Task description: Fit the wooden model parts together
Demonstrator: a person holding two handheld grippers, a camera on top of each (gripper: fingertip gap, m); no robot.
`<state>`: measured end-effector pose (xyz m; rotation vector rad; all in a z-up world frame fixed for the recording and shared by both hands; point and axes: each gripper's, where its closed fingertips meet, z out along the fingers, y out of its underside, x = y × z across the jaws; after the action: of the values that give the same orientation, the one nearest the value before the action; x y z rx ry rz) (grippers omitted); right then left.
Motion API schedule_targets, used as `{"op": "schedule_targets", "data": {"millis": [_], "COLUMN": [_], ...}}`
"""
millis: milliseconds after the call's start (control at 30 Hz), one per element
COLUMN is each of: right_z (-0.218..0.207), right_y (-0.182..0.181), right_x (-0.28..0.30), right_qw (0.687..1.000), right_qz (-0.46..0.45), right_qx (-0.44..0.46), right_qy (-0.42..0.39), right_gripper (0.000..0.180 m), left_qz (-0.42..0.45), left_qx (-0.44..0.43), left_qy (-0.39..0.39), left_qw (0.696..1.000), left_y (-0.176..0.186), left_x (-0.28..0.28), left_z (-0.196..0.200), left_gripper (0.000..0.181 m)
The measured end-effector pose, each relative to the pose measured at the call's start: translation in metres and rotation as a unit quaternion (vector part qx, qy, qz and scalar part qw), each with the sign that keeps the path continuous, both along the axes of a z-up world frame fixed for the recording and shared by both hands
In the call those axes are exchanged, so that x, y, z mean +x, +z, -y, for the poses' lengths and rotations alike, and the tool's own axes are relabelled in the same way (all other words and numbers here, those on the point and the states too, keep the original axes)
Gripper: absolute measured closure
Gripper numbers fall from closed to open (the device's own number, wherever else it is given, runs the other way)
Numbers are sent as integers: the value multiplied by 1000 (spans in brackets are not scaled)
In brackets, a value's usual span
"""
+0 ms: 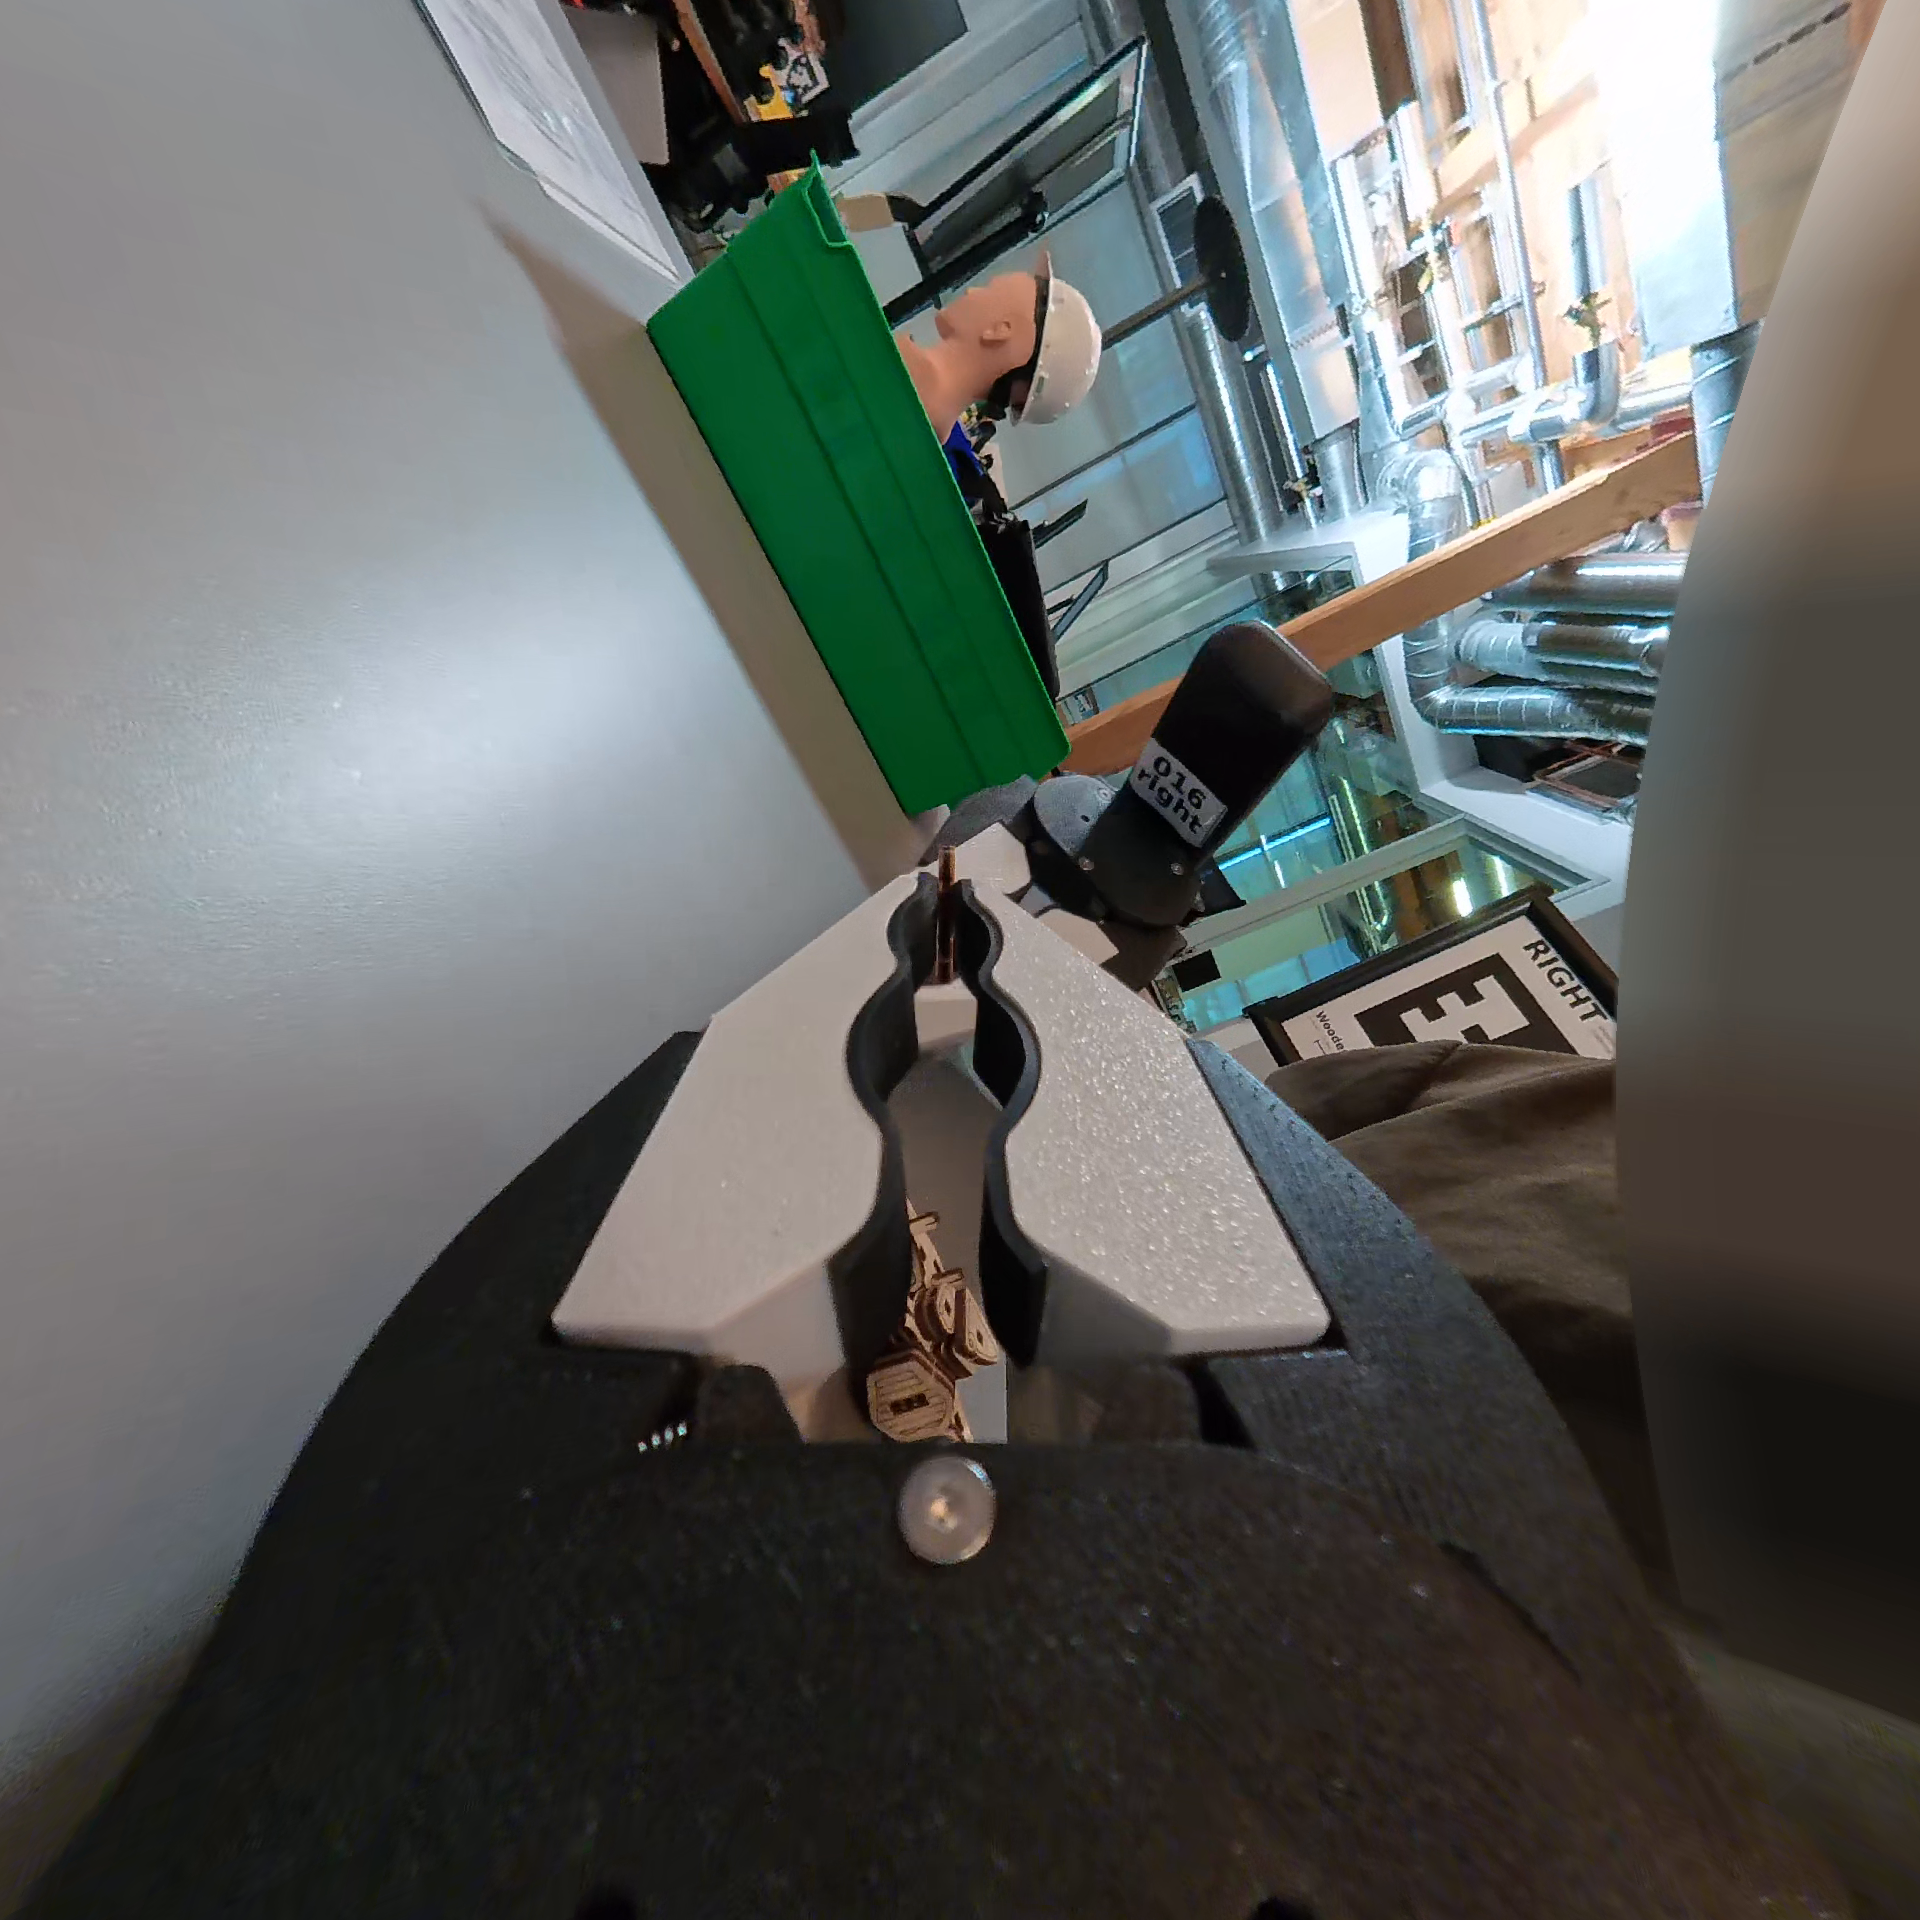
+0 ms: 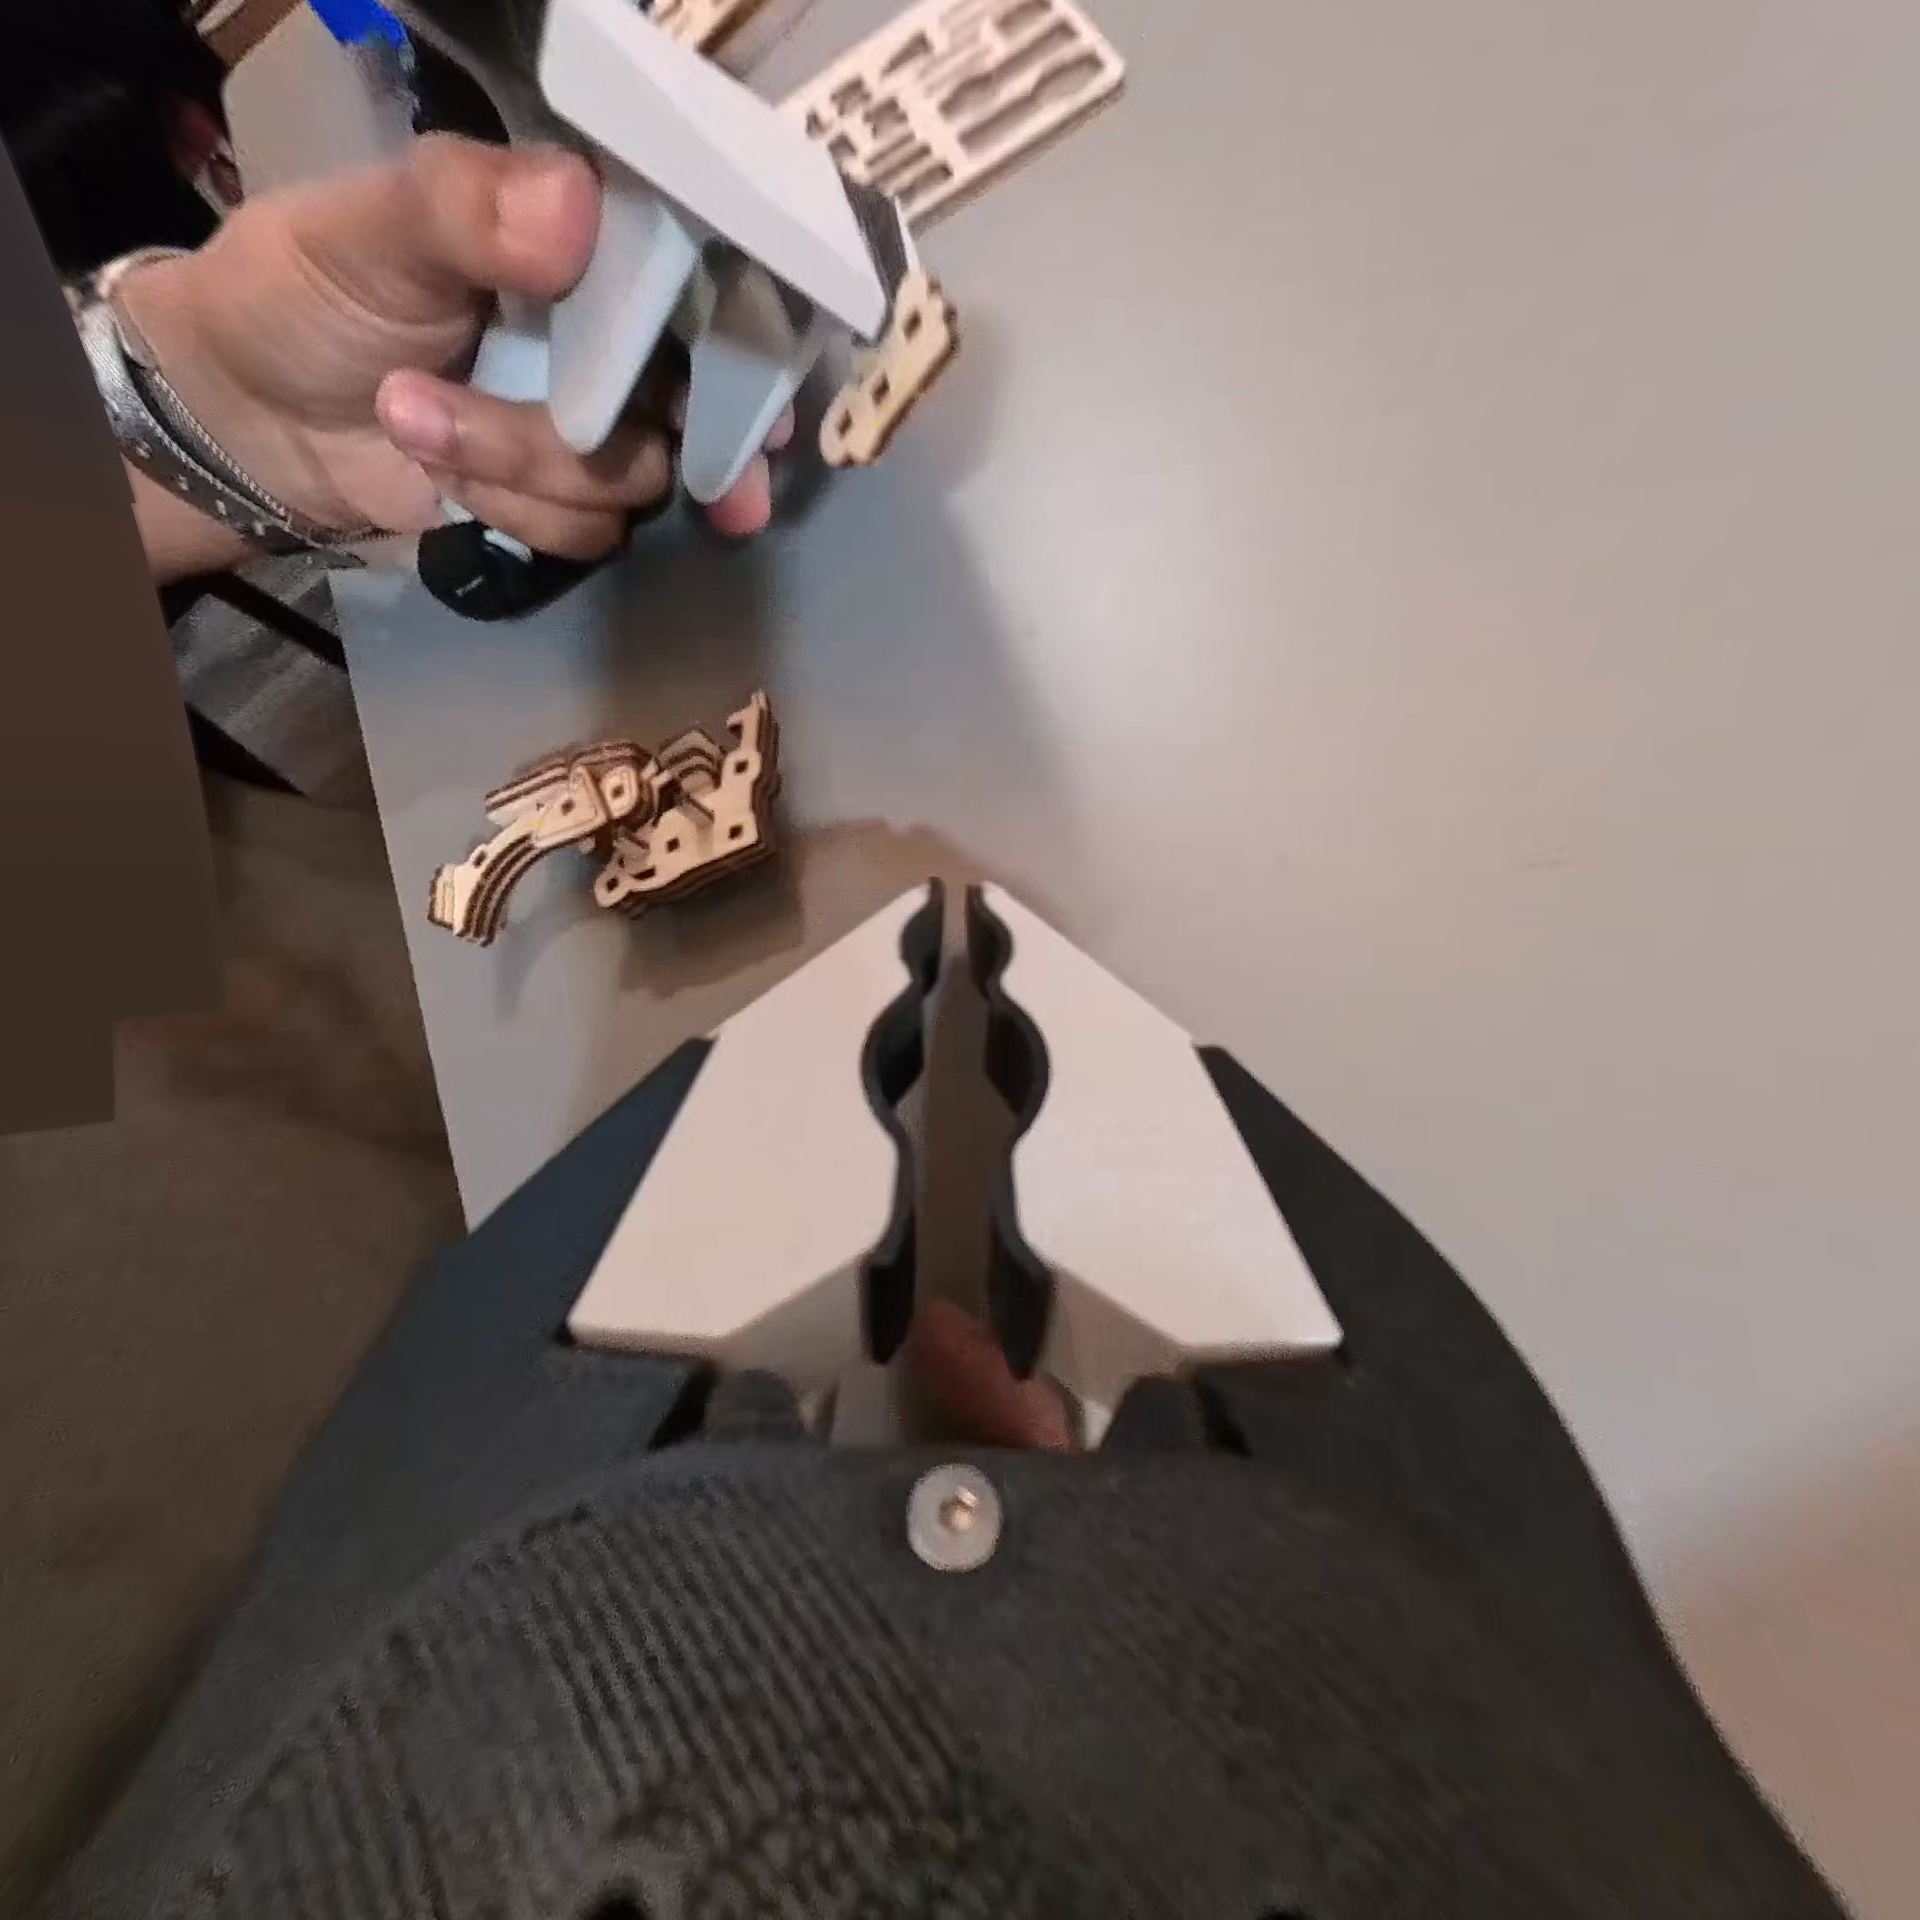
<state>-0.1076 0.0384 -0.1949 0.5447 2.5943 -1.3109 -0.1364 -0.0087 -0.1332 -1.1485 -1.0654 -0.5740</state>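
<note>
My left gripper [image 1: 943,914] is shut on a thin flat wooden part [image 1: 945,920], seen edge-on at the fingertips. In the right wrist view this gripper [image 2: 883,301] is in a person's hand [image 2: 343,343] above the table, and the flat part [image 2: 899,369] with small holes hangs from its tip. A partly built wooden model [image 2: 613,821] lies on the grey table [image 2: 1351,623] near its left edge; it also shows low in the gap between the left fingers [image 1: 925,1340]. My right gripper [image 2: 954,904] is shut with nothing between its tips, just right of the model.
A wooden sheet with cut-out parts [image 2: 966,114] lies at the far side of the table. A green bin [image 1: 852,499] stands on the table, and a framed marker card [image 1: 1455,997] stands behind the right gripper's black handle [image 1: 1195,790]. A mannequin with a white hard hat [image 1: 1029,343] is beyond.
</note>
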Motion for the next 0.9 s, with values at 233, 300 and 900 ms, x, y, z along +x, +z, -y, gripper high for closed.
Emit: {"op": "schedule_targets", "data": {"millis": [233, 300, 900], "right_z": [4, 7, 18], "right_y": [43, 57, 63], "right_x": [-9, -8, 13], "right_qw": [990, 982, 903], "right_qz": [-109, -155, -427], "right_qx": [-84, -106, -31], "right_qy": [-13, -15, 30], "right_gripper": [175, 165, 144], "left_qz": [0, -2, 12], "left_qx": [-5, -9, 27], "left_qy": [-9, -18, -105], "left_qw": [1000, 1000, 994], "left_y": [-1, -2, 5], "left_x": [2, 4, 31], "left_z": [-3, -6, -31], "left_gripper": [180, 180, 181]}}
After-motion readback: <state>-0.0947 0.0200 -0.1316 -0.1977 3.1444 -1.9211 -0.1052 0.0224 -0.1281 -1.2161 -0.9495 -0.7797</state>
